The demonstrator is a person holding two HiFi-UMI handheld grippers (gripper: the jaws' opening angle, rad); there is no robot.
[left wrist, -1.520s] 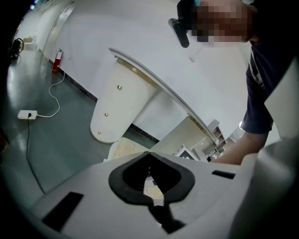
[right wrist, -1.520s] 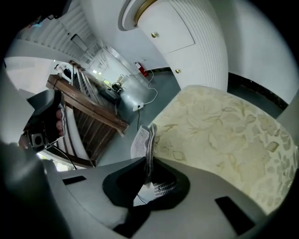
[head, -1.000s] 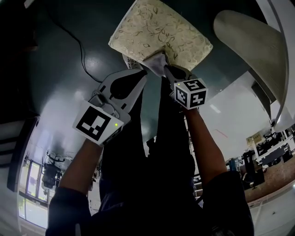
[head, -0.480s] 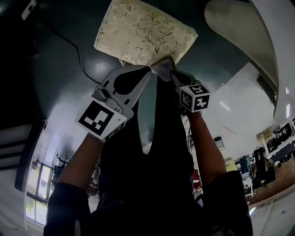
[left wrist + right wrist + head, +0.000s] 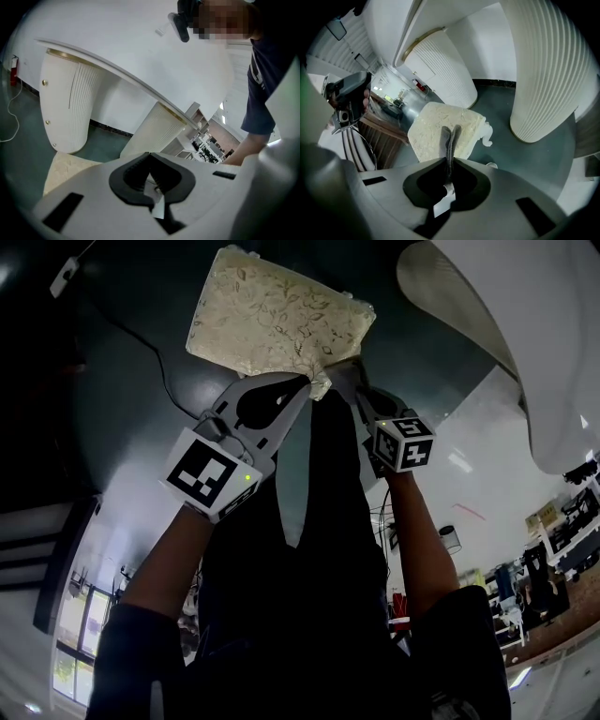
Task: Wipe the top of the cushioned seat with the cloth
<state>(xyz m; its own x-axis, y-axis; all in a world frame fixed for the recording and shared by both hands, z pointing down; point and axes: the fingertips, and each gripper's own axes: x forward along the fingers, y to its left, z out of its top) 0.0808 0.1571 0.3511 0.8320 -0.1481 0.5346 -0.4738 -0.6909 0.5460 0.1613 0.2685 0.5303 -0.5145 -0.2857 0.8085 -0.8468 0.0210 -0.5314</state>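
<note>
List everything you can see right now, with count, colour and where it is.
seat: one, cream leaf pattern, on the floor ahead
cloth: one, grey, at the seat's near corner
ribbed columns: two, white, beyond the seat
cable: one, black, on the floor left of the seat
floor: dark green, underneath
left gripper: one, white, fingers shut, empty
right gripper: one, white, fingers shut on the cloth

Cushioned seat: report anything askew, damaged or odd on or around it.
Nothing damaged or spilled. The cushioned seat looks intact. The cloth is bunched into a narrow strip in the shut right gripper, not spread flat. A cable trails across the floor beside the seat.
</note>
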